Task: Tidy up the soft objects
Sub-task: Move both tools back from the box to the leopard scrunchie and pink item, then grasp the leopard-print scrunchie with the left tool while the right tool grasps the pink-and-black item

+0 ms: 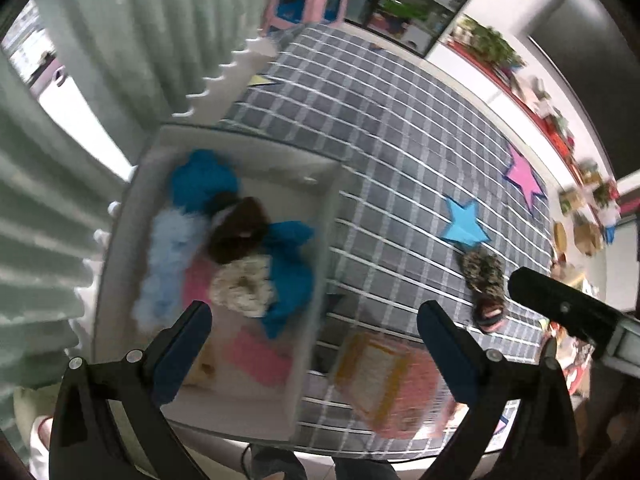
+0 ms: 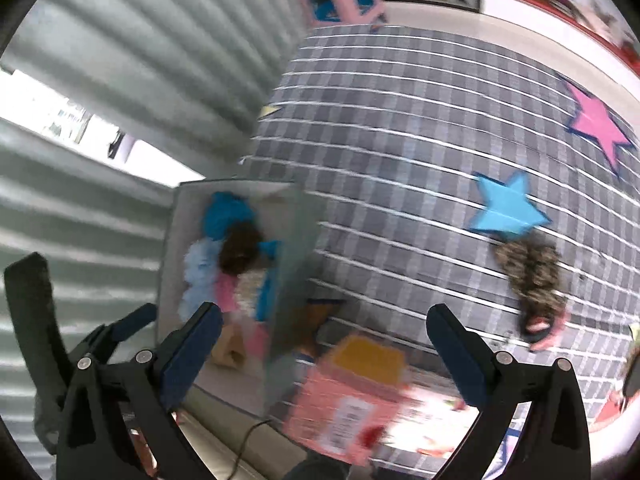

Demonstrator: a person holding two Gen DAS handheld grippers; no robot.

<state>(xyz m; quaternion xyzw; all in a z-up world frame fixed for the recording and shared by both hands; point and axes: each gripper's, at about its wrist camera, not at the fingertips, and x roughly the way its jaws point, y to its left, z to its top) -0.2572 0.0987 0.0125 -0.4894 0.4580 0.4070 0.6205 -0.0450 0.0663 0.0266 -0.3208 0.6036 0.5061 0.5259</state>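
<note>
Slipper (image 2: 532,280) is lying on the checked cloth (image 2: 400,120) ahead-right of the right gripper (image 2: 324,344), nearer it than the left gripper (image 1: 314,342) (both gaping, holding nothing), far from the bin (image 1: 316,240).

Round table (image 1: 400,152) under grey checked cloth (image 2: 400,120). On top: white bin (image 1: 320,248) at left, pink packet (image 1: 400,380) at near edge, camouflage slipper (image 1: 486,280), blue star (image 1: 464,222), pink star (image 1: 524,178).

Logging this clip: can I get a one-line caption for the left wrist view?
Open left gripper above a white bin of soft items, leopard-print item on the checked cloth.
</note>
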